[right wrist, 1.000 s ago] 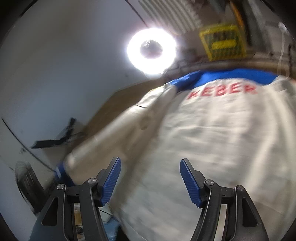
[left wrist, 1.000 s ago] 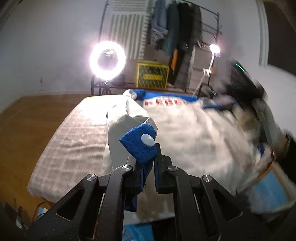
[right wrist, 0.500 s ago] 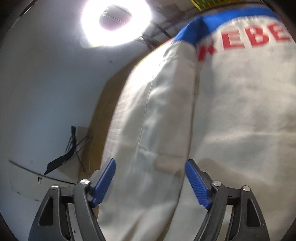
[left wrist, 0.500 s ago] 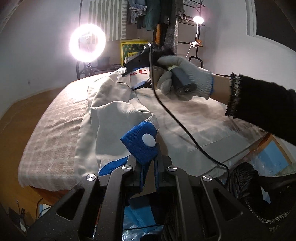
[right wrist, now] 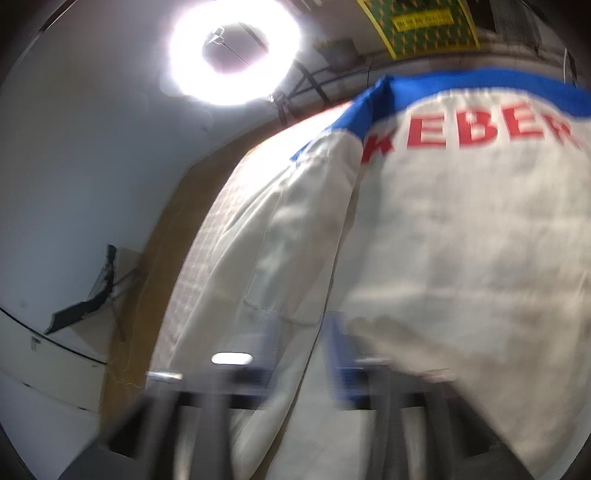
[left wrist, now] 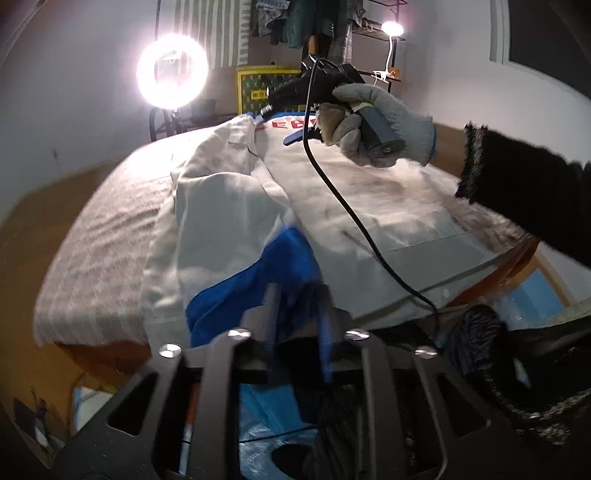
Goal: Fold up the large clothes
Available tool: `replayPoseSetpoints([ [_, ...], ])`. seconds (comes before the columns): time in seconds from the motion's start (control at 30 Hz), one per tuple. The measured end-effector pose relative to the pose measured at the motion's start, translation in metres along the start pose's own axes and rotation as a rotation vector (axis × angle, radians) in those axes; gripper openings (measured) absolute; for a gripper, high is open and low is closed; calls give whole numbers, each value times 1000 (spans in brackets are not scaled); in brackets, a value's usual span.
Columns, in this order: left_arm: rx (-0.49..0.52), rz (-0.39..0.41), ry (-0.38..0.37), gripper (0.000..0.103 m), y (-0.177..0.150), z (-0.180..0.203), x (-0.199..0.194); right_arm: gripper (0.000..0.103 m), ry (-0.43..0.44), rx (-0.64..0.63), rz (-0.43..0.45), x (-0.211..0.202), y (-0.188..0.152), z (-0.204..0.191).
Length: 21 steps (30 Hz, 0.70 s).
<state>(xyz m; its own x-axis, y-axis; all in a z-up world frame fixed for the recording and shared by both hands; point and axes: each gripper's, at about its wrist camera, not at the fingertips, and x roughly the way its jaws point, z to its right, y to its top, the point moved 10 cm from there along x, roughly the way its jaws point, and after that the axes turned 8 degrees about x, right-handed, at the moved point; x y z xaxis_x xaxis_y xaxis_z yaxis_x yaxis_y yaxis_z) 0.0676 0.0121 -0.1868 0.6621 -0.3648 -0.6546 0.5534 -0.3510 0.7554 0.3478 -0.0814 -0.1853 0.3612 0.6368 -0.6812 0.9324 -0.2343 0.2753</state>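
A large cream jacket point(left wrist: 369, 206) with blue trim and red letters lies back-up on the bed. Its left sleeve point(left wrist: 221, 206) is folded along the body, and its blue cuff point(left wrist: 258, 280) lies at the near edge. My left gripper point(left wrist: 295, 317) is blurred, with its jaws a little apart just behind the cuff. My right gripper point(left wrist: 291, 107), held in a gloved hand, hovers over the jacket's shoulder. In the right wrist view the jacket point(right wrist: 461, 240) fills the frame and the right gripper point(right wrist: 299, 354) is blurred, its jaws closing around the sleeve point(right wrist: 288, 258).
The bed has a beige checked cover point(left wrist: 103, 240). A bright ring light point(left wrist: 171, 72), a yellow crate point(left wrist: 266, 88) and a clothes rack point(left wrist: 317, 22) stand behind it. A cable point(left wrist: 343, 206) trails from the right gripper across the jacket. Wooden floor lies to the left.
My left gripper has opened and let the blue cuff drop onto the bed edge. My right gripper's jaws have narrowed around the sleeve near the shoulder.
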Motion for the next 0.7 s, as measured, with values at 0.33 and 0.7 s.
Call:
replayPoseSetpoints([
  [0.33, -92, -4, -16, 44, -6, -12, 8, 67, -19, 79, -9, 53, 16, 5],
  [0.7, -187, 12, 23, 44, -18, -36, -5, 3, -197, -97, 49, 26, 26, -5],
])
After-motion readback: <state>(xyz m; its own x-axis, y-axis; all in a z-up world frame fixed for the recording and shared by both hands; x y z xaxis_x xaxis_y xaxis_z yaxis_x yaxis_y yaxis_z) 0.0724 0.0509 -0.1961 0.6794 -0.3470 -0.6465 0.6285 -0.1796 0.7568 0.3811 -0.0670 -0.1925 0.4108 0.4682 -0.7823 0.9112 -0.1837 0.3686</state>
